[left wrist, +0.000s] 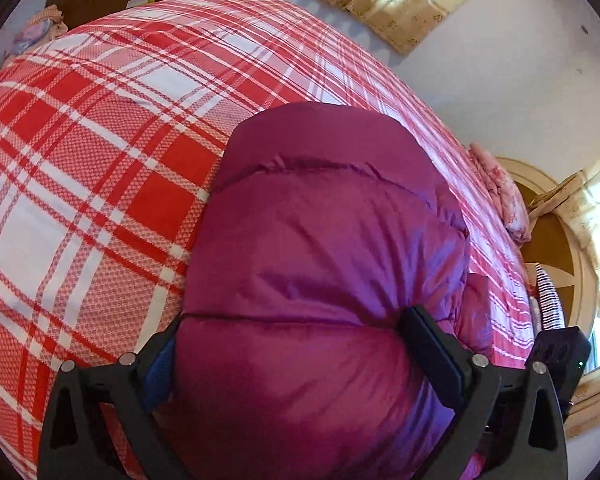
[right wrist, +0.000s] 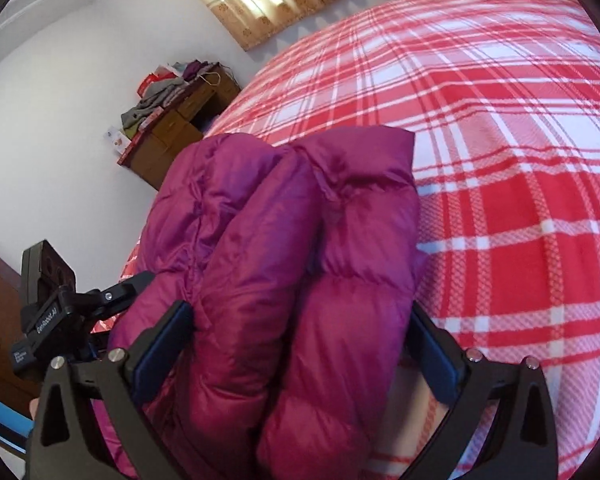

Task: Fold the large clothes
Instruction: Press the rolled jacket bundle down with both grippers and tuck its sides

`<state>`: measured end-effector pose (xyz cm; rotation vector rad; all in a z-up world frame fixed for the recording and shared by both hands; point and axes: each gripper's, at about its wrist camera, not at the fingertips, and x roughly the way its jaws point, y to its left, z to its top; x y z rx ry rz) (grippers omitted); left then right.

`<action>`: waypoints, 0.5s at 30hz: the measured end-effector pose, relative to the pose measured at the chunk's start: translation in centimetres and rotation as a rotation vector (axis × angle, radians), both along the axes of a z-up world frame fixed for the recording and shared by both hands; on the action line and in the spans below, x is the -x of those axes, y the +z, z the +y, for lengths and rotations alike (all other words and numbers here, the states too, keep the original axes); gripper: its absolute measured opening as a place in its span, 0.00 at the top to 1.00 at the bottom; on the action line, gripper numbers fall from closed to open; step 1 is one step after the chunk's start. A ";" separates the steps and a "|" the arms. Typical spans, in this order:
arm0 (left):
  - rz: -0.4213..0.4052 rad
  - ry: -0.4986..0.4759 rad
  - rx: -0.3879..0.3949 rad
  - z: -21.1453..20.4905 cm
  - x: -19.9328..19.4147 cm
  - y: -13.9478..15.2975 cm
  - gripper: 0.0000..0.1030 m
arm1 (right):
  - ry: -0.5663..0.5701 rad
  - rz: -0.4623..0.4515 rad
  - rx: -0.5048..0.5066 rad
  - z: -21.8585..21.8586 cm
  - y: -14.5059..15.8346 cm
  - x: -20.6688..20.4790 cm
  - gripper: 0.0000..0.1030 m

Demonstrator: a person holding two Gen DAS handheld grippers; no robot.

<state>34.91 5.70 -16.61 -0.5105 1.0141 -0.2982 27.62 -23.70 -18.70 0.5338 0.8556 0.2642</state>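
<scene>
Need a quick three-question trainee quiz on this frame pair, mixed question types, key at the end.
1. True or false: the purple puffer jacket lies on a blue striped sheet.
2. What sits between the fingers of the right tool? A) the jacket B) a pillow C) nothing
3. In the right wrist view, which piece of furniture shows upper left of the jacket?

Key:
1. False: it lies on a red and white plaid bedcover.
2. A.
3. A wooden cabinet with clothes piled on top.
</scene>
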 end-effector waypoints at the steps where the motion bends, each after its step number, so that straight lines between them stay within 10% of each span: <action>1: -0.002 -0.004 -0.009 -0.1 0.0 0.0 0.01 | 0.008 -0.005 0.012 0.2 0.0 0.0 0.00; 15: -0.060 -0.049 -0.118 -1.7 -0.7 -0.8 0.01 | 0.133 -0.013 0.172 3.7 0.1 -1.8 0.12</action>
